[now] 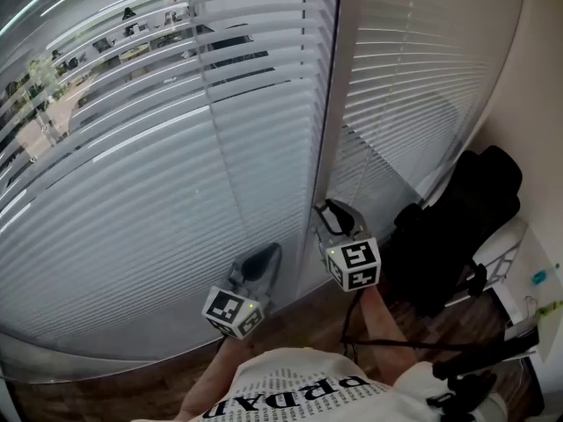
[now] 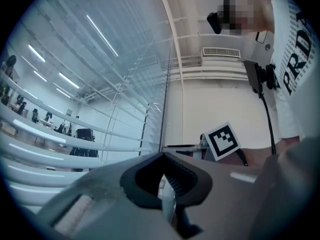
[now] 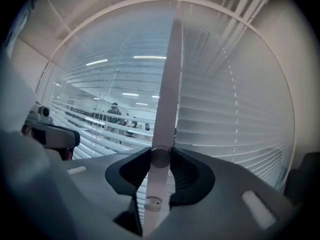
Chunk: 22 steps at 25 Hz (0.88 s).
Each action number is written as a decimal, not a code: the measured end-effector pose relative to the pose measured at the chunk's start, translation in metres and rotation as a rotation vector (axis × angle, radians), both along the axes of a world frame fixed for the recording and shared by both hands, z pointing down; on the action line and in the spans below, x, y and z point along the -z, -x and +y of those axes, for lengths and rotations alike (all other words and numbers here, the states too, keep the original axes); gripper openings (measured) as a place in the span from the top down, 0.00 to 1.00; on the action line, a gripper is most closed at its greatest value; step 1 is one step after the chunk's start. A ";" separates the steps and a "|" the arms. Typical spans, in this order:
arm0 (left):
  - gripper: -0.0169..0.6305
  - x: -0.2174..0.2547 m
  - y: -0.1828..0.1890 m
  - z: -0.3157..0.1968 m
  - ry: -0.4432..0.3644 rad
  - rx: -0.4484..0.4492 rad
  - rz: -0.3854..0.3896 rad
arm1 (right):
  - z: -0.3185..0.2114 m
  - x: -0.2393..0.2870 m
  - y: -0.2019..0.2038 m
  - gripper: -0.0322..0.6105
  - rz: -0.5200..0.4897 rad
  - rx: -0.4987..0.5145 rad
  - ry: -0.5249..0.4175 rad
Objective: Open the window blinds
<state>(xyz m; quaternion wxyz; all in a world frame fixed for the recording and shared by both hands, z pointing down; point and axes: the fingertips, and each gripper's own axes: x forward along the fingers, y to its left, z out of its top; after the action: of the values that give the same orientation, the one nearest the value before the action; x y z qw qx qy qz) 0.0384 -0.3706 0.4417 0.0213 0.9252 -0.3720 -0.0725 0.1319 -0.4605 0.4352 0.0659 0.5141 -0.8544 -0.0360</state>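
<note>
The right gripper (image 3: 161,156) has its jaws closed on a white wand (image 3: 167,74). The wand hangs upright just beside the window post (image 1: 330,104), at the near edge of the right blind (image 1: 413,77), whose slats lie shut. The left gripper (image 2: 163,156) has narrow jaws pinching a thin clear wand (image 2: 168,197) near the bottom edge of the left blind (image 1: 132,200). That blind's upper slats show an office beyond. A black bundle (image 1: 457,227) sits by the right wall.
</note>
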 end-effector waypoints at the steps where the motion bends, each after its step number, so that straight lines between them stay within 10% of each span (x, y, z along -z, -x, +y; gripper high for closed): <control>1: 0.99 0.000 0.000 0.000 -0.001 0.000 0.000 | 0.000 0.000 0.000 0.74 -0.037 0.005 0.016; 6: 0.99 0.002 0.000 -0.001 0.000 -0.001 0.002 | -0.003 0.002 -0.002 0.74 -0.208 0.026 0.085; 14: 0.99 0.001 0.000 0.000 0.011 0.004 0.001 | -0.003 0.000 -0.002 0.74 -0.205 0.026 0.074; 22: 0.99 0.002 0.005 -0.001 0.004 0.011 0.000 | 0.003 0.003 0.004 0.73 0.158 0.018 -0.066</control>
<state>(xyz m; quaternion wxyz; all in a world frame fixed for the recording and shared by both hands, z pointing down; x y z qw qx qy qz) 0.0339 -0.3716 0.4396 0.0227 0.9231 -0.3771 -0.0717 0.1280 -0.4577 0.4318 0.1158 0.5037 -0.8496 -0.1051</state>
